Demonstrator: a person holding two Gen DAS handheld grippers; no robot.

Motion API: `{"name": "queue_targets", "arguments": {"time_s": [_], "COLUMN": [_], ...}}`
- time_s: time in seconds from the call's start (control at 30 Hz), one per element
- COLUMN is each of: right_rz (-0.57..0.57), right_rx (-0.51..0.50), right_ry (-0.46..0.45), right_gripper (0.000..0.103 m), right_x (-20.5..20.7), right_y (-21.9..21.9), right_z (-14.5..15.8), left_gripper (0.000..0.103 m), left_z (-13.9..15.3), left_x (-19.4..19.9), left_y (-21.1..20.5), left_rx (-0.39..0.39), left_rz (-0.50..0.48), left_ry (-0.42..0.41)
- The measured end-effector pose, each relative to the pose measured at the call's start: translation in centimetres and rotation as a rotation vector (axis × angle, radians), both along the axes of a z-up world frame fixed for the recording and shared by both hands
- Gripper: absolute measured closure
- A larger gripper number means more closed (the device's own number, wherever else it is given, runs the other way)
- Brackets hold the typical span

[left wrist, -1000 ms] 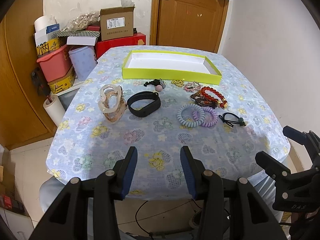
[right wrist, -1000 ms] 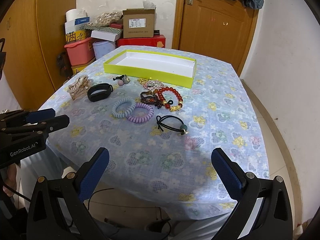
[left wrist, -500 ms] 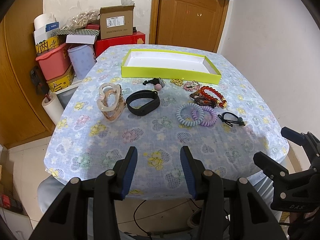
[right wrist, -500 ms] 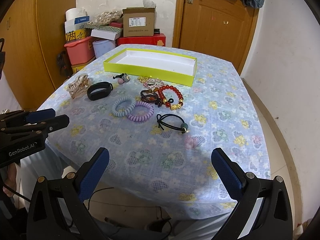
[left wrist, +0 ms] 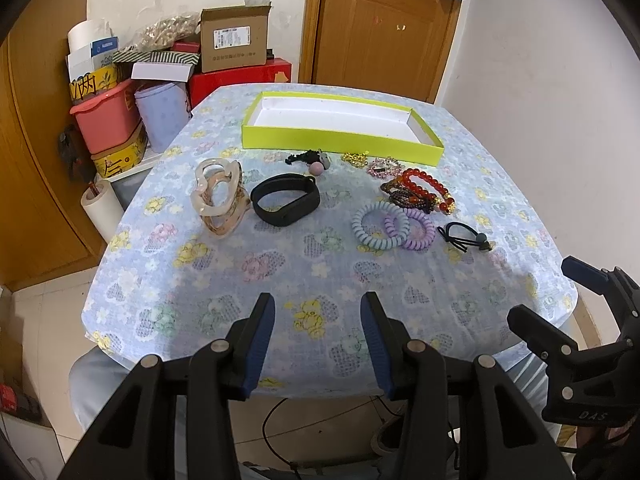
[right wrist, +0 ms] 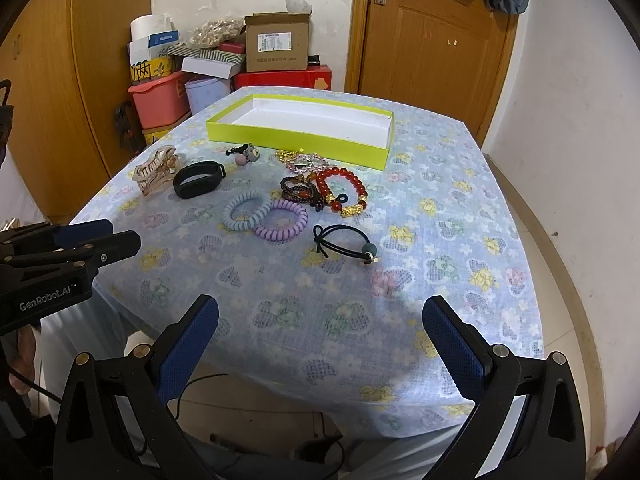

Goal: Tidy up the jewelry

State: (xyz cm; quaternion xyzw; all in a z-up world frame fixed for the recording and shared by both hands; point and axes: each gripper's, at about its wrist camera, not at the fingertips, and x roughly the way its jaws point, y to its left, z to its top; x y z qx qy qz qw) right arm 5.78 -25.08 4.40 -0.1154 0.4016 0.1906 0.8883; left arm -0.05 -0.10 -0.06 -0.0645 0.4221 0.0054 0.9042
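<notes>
Hovering at the near edge of the bench [left wrist: 320, 272], both tongs are released and carry nothing: the left tongs [left wrist: 318, 338] gape moderately, the right tongs [right wrist: 320, 344] stand much wider. None of the jewelry is sorted yet; the yellow-green tray [left wrist: 340, 144] at the far side looks empty. Between tray and tongs lie a clear hair claw [left wrist: 218, 196], a black wristband [left wrist: 286, 199], a red bead bracelet [right wrist: 344, 194], blue and purple coil ties [right wrist: 264, 216] touching each other, and a black elastic tie [right wrist: 344, 242] nearest the right tongs.

A sensible first pick is that black elastic tie, since it lies apart from the rest. Lower the right tongs so one pad slips inside the loop and one outside, then pinch the cord rather than the bead. The tablecloth may bunch, so close just above the cloth. Carry it well over the tray wall before releasing.
</notes>
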Motion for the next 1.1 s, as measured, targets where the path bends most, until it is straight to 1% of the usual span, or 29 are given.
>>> {"name": "queue_targets", "arguments": {"time_s": [0.13,0.6,0.93,1.03,1.1], "right_rz": [0.0,0.001,0.005,0.008,0.012], "right_rx": [0.0,0.0,-0.005,-0.004,-0.003], "right_ry": [0.001,0.0,0.0,0.001,0.0], "right_gripper": [0.001,0.001,0.001,0.001,0.001], "right_x": [0.0,0.0,0.4,0.8,1.2], "right_y": [0.0,0.0,0.3,0.4,0.5], "right_z": [0.0,-0.2,-0.3,-0.4,-0.3], "left_gripper": [0.056,0.056,0.057,0.056,0.056], "left_z": [-0.1,0.1,0.2,0.2,0.2], "left_x": [0.0,-0.1,0.2,0.6,0.9], "left_y": [0.2,0.5,1.1,1.7,2.0], "left_rx": [-0.015,-0.024,-0.008,-0.029,0.003], "left_rz": [0.002,0.016,0.046,0.046,0.058], "left_ry": [0.003,-0.008,-0.031,-0.034,-0.041]}}
